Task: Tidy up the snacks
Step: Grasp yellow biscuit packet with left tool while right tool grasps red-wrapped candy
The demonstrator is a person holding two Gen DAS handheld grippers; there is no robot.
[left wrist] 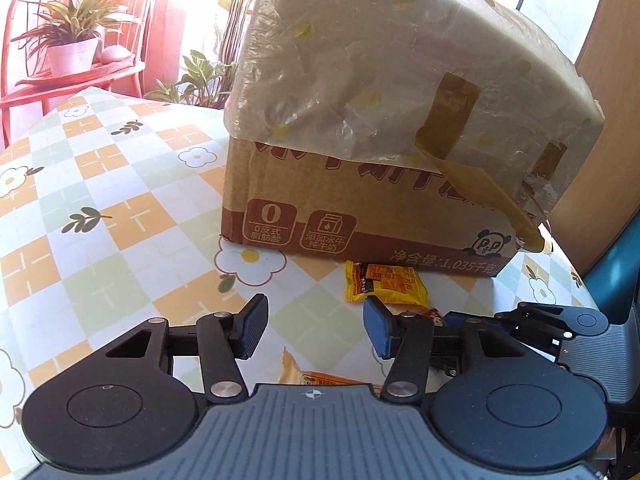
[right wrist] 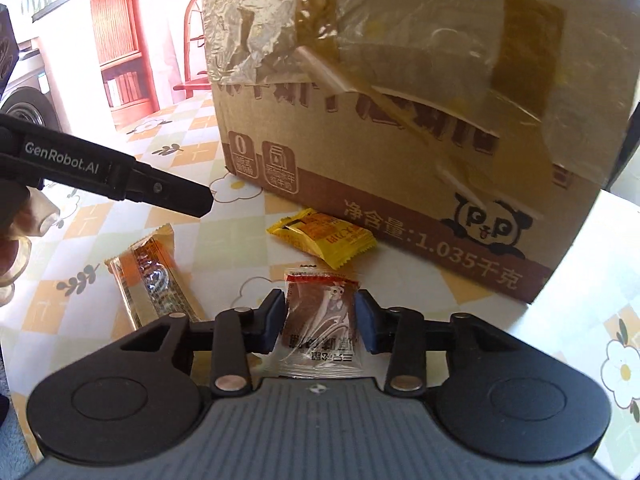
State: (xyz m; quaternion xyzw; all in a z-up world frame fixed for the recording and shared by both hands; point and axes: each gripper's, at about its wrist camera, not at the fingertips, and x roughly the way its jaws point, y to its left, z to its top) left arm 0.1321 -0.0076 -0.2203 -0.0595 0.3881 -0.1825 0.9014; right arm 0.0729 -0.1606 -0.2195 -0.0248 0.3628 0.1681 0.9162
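Right gripper [right wrist: 320, 318] angled downward, clamping brown snack packet [right wrist: 320, 320], left gripper [left wrist: 316, 326] half-spread, empty

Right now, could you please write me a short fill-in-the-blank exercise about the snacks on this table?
1. The right claw has a ____ packet with a red top strip between its fingers.
2. The yellow packet lies on the tablecloth just in front of the cardboard ____.
3. The animal printed on the box is a ____.
4. The left claw holds ____.

Missing words: brown; box; panda; nothing
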